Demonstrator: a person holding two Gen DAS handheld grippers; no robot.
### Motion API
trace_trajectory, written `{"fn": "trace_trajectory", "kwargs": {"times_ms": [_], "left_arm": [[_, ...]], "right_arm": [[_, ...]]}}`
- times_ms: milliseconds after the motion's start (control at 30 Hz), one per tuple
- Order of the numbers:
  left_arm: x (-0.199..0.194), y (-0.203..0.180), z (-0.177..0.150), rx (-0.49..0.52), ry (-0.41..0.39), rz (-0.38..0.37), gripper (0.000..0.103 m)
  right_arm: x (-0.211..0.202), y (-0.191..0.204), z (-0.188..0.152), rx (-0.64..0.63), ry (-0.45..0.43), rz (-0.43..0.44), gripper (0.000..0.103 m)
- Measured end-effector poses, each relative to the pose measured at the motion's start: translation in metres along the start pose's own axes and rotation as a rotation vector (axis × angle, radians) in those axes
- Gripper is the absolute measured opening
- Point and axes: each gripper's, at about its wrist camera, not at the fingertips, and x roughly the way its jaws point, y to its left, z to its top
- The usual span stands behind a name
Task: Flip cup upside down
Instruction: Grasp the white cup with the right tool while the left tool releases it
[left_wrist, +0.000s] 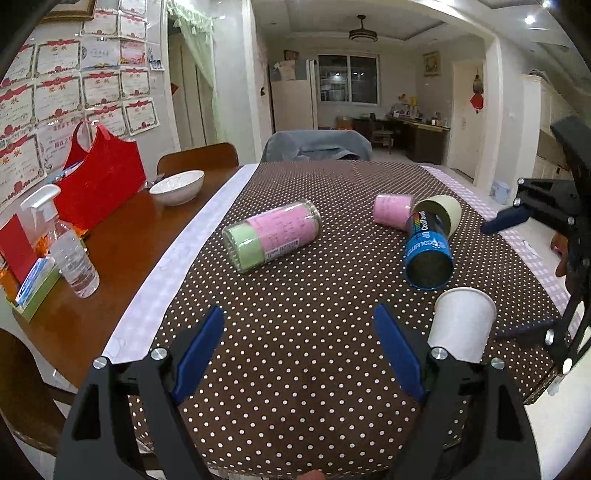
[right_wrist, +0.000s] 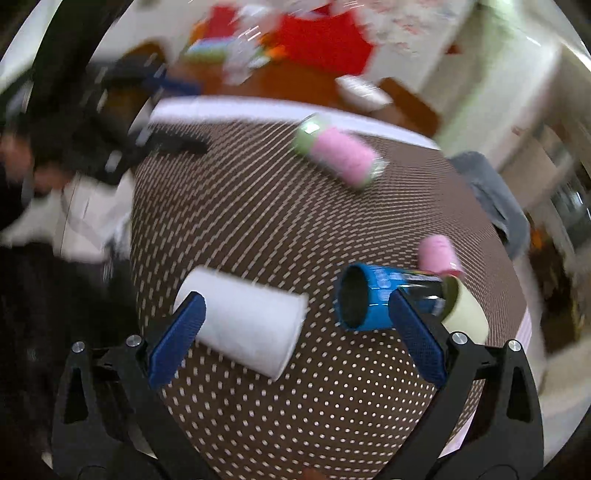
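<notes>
Between our left gripper (left_wrist: 299, 354) fingers — spread wide, holding nothing — lies only dotted tablecloth (left_wrist: 295, 295). Its view shows the white paper cup (left_wrist: 461, 323) inverted just right; our right gripper (right_wrist: 293, 339), also wide, frames that cup blurred — orientation unclear there.

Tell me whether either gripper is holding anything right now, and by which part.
Nothing is held. The left gripper is open over bare cloth. The right gripper is open too; the white paper cup stands free on the table, not pinched.
</notes>
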Motion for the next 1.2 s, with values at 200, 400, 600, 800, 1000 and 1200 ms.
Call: {"fn": "trace_trajectory", "kwargs": {"times_ms": [200,400,600,800,1000,1200], "left_arm": [[0.007,0.001,-0.005,-0.027,0.034,0.007,0.082],[0.015,-0.006,-0.009,-0.026,0.066,-0.002,0.082],[0.025,-0.004,-0.017,-0.038,0.106,-0.006,0.082],[0.032,0.003,-0.022,-0.069,0.127,-0.006,0.082],[0.035,0.010,-0.025,-0.087,0.136,-0.016,0.082],[0.037,0.015,-0.026,-0.097,0.139,-0.021,0.082]], "right_arm": [[0.014,0.022,0.002,-0.229,0.103,0.071,0.097],[0.031,0.029,0.004,-0.357,0.182,0.115,0.097],[0.052,0.035,0.010,-0.443,0.251,0.179,0.097],[0.067,0.038,0.020,-0.482,0.307,0.241,0.089],[0.075,0.044,0.027,-0.507,0.355,0.267,0.082],[0.083,0.042,0.032,-0.463,0.405,0.289,0.067]]}}
